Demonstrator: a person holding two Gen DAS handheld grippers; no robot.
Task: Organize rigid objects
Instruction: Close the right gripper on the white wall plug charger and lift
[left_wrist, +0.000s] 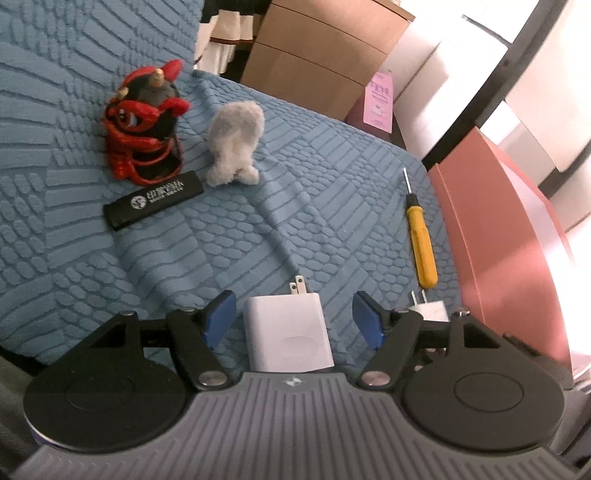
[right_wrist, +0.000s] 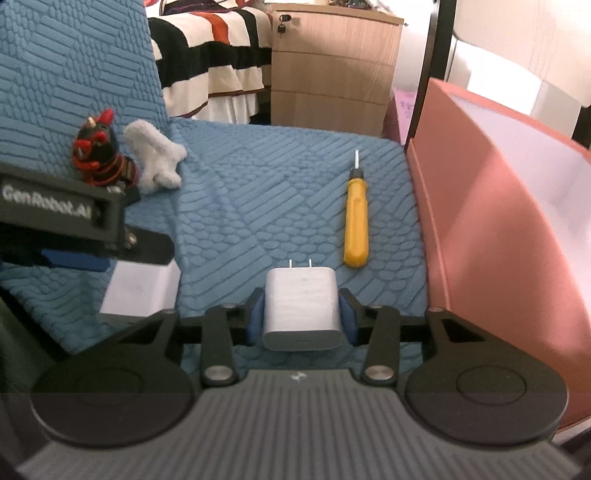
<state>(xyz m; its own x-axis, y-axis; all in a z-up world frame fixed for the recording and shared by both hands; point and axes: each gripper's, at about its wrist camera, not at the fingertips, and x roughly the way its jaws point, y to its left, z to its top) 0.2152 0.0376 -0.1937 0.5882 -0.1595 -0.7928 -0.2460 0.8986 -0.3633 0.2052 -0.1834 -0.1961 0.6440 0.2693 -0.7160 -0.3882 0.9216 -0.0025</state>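
Note:
My left gripper (left_wrist: 293, 317) is open around a white wall charger (left_wrist: 290, 336) that lies on the blue cushion (left_wrist: 221, 240); the blue pads stand apart from its sides. My right gripper (right_wrist: 302, 314) is shut on a smaller white charger (right_wrist: 301, 314), prongs pointing forward; this charger also shows in the left wrist view (left_wrist: 430, 308). A yellow-handled screwdriver (right_wrist: 356, 225) lies ahead of it, also seen in the left wrist view (left_wrist: 421, 243). A black lighter (left_wrist: 153, 199) lies far left. The left gripper body (right_wrist: 74, 218) and its charger (right_wrist: 140, 288) show in the right wrist view.
A red-and-black toy figure (left_wrist: 144, 118) and a grey plush (left_wrist: 234, 142) sit at the cushion's back. A pink open box (right_wrist: 498, 229) stands right of the cushion. A wooden drawer cabinet (right_wrist: 332, 66) and a striped bedcover (right_wrist: 214, 51) are behind.

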